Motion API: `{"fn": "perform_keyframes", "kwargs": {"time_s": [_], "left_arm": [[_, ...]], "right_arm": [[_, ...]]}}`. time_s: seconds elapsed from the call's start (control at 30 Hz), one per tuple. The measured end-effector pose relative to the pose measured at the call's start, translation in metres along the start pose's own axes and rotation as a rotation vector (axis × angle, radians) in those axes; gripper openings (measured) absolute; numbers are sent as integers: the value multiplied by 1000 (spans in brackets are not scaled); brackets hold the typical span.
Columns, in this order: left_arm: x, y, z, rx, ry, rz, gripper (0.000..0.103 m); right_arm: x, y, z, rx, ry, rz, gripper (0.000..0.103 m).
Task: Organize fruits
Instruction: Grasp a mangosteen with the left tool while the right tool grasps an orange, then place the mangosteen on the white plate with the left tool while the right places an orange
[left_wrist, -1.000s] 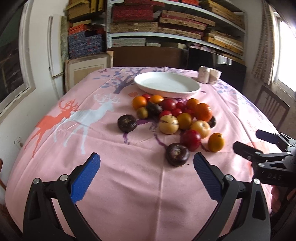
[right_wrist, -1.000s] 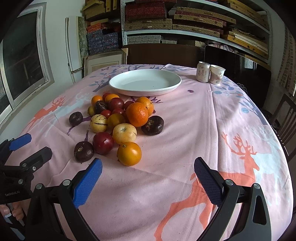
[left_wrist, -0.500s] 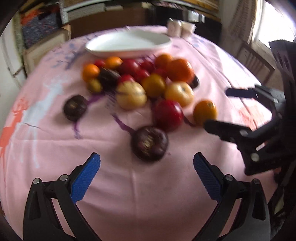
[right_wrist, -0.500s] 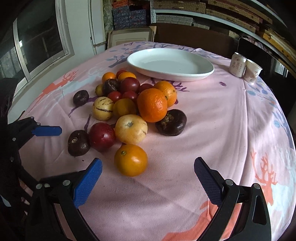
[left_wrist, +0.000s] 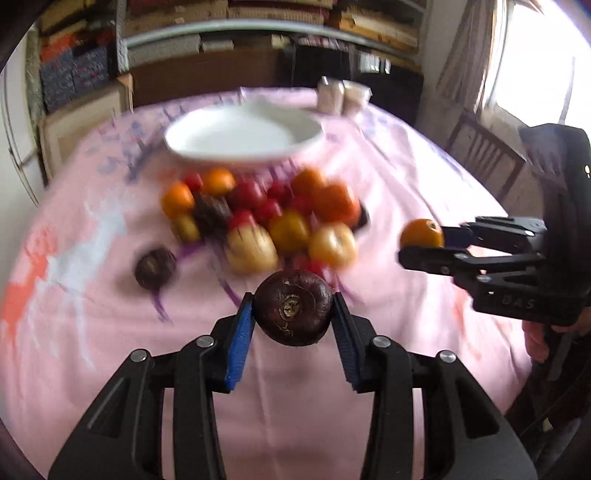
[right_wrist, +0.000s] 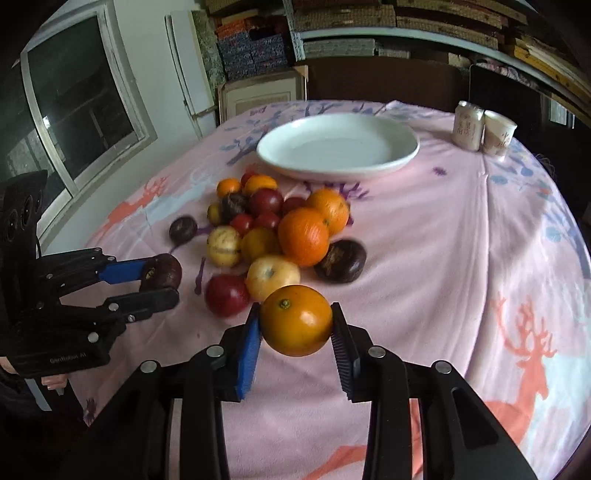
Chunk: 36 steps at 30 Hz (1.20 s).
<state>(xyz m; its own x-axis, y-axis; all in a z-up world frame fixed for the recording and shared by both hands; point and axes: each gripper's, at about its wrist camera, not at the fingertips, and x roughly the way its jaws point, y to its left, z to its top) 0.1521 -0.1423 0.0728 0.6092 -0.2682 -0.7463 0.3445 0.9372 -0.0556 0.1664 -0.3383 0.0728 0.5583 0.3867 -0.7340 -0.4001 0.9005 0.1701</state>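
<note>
My left gripper (left_wrist: 293, 314) is shut on a dark purple fruit (left_wrist: 293, 307) and holds it above the pink cloth, near the front of the fruit pile (left_wrist: 266, 221). My right gripper (right_wrist: 295, 326) is shut on an orange fruit (right_wrist: 296, 320), also lifted, at the pile's (right_wrist: 280, 232) near side. Each gripper shows in the other's view: the right gripper (left_wrist: 421, 245) with its orange fruit (left_wrist: 421, 232), the left gripper (right_wrist: 159, 282) with its dark purple fruit (right_wrist: 162, 271). An empty white plate (right_wrist: 338, 146) sits behind the pile, also in the left wrist view (left_wrist: 243, 134).
A can (right_wrist: 468, 125) and a paper cup (right_wrist: 498, 132) stand at the table's far right. A lone dark fruit (right_wrist: 183, 229) lies left of the pile. A wooden chair (left_wrist: 480, 147) stands at the right table edge. Shelves and boxes fill the back wall.
Both grippers went from open to shut. The left one took the dark purple fruit, the right one took the orange fruit, and both fruits now sit off the cloth.
</note>
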Motion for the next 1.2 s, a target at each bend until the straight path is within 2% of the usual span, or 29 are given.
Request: {"fn": "perform_keyframes", "kwargs": {"time_s": [0.13, 0.2, 0.33, 0.43, 0.5, 0.53, 0.57, 0.6, 0.63, 0.67, 0.73, 0.83, 0.97, 1.1, 1.13, 1.2], "left_arm": [[6, 21, 60, 9, -116, 94, 41], [26, 36, 90, -12, -135, 130, 41], [70, 63, 130, -53, -119, 127, 41], [109, 78, 147, -90, -43, 182, 41], [128, 87, 153, -134, -13, 115, 41], [134, 90, 153, -153, -15, 97, 42], [138, 93, 153, -165, -22, 118, 49], [139, 95, 151, -172, -27, 159, 80], [139, 96, 150, -171, -30, 219, 98], [135, 96, 149, -165, -40, 262, 99], [127, 97, 145, -136, -28, 319, 99], [108, 96, 131, -83, -2, 320, 99], [66, 90, 91, -56, -39, 309, 99], [34, 92, 55, -58, -91, 406, 99], [31, 95, 48, -61, -79, 403, 99], [28, 102, 33, -77, -20, 350, 99]], "right_arm": [[0, -17, 63, -18, -120, -32, 37], [20, -26, 96, -11, -126, -22, 37], [76, -42, 140, -21, -58, -47, 37], [112, -55, 155, 26, -7, -42, 37], [128, -58, 158, 34, 13, -8, 37], [132, -57, 157, 24, 21, -3, 38], [135, -56, 156, 11, 28, -21, 48], [134, -55, 154, 1, 26, -43, 62], [129, -54, 151, -9, 7, -59, 92], [120, -52, 148, -20, -19, -81, 99], [104, -55, 142, -44, -57, -127, 99], [78, -54, 128, -54, -81, -158, 99], [46, -48, 94, -27, -96, -87, 99], [43, -31, 63, -45, -79, -44, 99], [47, -29, 59, -45, -63, -31, 99], [54, -23, 54, -36, -45, -12, 99]]}}
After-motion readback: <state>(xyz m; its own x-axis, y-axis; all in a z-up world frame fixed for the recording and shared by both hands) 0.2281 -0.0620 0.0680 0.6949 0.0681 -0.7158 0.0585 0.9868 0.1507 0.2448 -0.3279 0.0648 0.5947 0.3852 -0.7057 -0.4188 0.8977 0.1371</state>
